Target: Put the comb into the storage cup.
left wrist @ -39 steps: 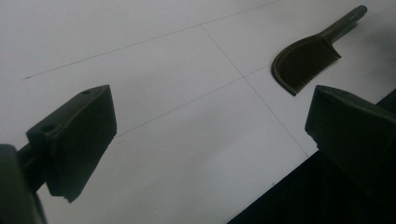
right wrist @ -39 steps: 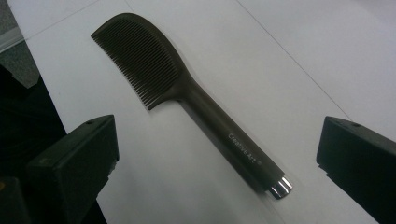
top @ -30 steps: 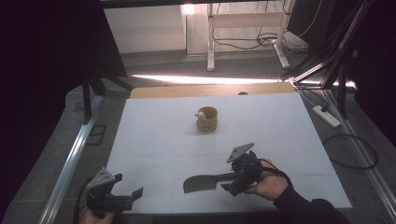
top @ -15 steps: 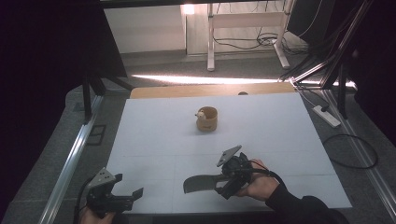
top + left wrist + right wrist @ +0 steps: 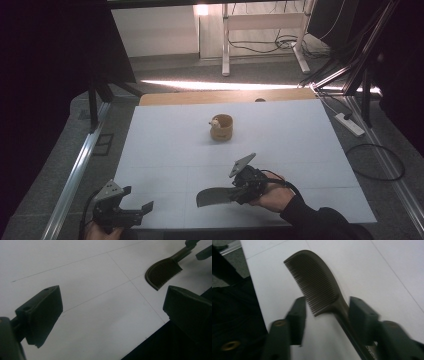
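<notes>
A dark comb [image 5: 318,282] is lying flat on the white table [image 5: 300,135], near its front edge and well in front of the small wooden cup [image 5: 221,127] that is standing toward the far middle of the sheet. The right gripper [image 5: 239,189] is reaching over the comb's handle end, with the toothed head pointing away from the hand, to the left in the high view. In the right gripper view its two black jaws are standing on either side of the handle where it meets the teeth; they have just been closing, one jaw is sitting against the handle's edge while a clear gap is showing between the other jaw and the comb, so the pads are not yet clamping it. The left gripper [image 5: 131,212] is hovering low at the front left corner of the table, well apart from the comb, and in the left gripper view its jaws are standing wide apart with bare table between them, the comb's head lying farther off beyond them.
</notes>
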### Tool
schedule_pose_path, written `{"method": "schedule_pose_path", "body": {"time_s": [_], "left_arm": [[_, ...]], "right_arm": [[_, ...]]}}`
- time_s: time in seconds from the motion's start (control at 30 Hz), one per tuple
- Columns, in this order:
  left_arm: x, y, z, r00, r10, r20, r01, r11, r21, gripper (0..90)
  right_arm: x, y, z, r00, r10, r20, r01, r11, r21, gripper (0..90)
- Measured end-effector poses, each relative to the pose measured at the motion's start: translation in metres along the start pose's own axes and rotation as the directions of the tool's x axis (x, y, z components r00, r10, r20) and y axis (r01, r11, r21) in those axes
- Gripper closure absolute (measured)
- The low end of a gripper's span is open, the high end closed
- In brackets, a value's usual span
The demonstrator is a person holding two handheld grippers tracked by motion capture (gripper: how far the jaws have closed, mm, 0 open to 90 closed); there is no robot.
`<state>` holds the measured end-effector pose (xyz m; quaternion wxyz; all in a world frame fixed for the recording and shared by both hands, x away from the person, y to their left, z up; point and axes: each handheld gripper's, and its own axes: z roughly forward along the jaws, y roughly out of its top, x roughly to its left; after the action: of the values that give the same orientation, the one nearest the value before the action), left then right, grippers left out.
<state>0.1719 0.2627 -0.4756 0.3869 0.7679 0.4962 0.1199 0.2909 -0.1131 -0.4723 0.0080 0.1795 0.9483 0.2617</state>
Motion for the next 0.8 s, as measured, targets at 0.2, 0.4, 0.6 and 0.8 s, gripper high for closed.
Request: {"method": "schedule_pose_path", "body": {"time_s": [0.2, 0.4, 0.6, 0.8], "left_arm": [[0.0, 0.0, 0.0, 1.0, 0.001, 0.002, -0.001, 1.0, 0.0, 3.6], [0.0, 0.0, 0.0, 1.0, 0.0, 0.003, 0.0, 1.0, 0.0, 3.6], [0.0, 0.0, 0.0, 1.0, 0.0, 0.002, 0.0, 1.0, -0.002, 3.6], [0.0, 0.0, 0.0, 1.0, 0.001, 0.003, -0.001, 1.0, -0.002, 3.6]], "right_arm": [[0.001, 0.008, 0.004, 0.9985, -0.029, -0.046, 0.03, 0.999, 0.027, 86.0], [0.004, 0.014, 0.007, 0.9955, -0.077, -0.055, 0.078, 0.997, 0.01, 90.0], [0.007, 0.014, 0.014, 0.993, -0.107, -0.048, 0.109, 0.994, 0.024, 90.0], [0.007, 0.01, 0.02, 0.9926, -0.105, -0.061, 0.107, 0.994, 0.035, 90.0]]}}
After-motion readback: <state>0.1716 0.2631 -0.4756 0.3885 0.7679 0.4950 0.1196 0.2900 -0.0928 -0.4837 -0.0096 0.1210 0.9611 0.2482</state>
